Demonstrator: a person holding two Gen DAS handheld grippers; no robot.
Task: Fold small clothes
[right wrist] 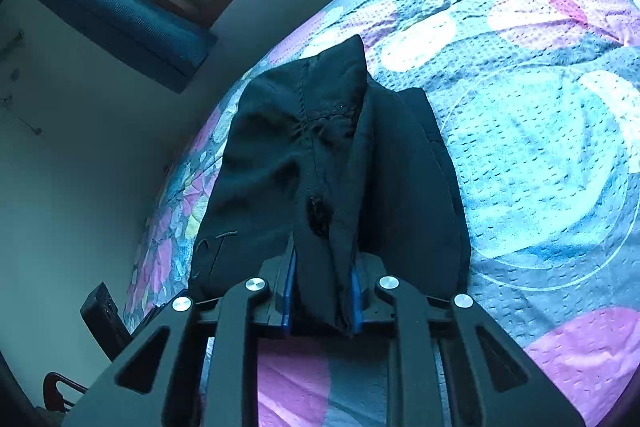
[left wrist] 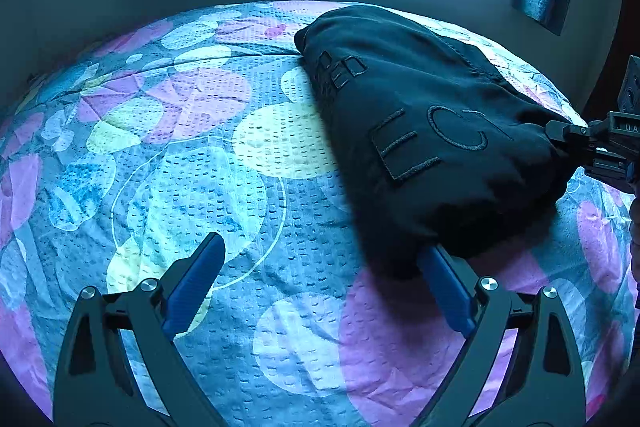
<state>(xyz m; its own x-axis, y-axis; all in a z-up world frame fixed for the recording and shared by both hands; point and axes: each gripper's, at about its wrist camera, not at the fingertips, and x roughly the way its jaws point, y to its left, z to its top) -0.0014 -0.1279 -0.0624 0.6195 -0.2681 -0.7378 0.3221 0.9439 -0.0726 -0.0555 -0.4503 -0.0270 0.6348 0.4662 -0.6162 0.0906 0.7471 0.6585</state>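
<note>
Black garment, bunched, lettered, pinched by right tongs.

- A dark garment with raised letters lies bunched on a floral bedspread.
- The left gripper stands wide apart, one blue pad under the garment's edge.
- The right gripper pinches the garment's far corner.

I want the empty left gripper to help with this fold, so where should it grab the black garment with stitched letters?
Probably the black garment's near rounded edge, just ahead of the open left gripper, coming in low along the patterned bedspread. The right gripper already pinches the opposite bunched end.
</note>
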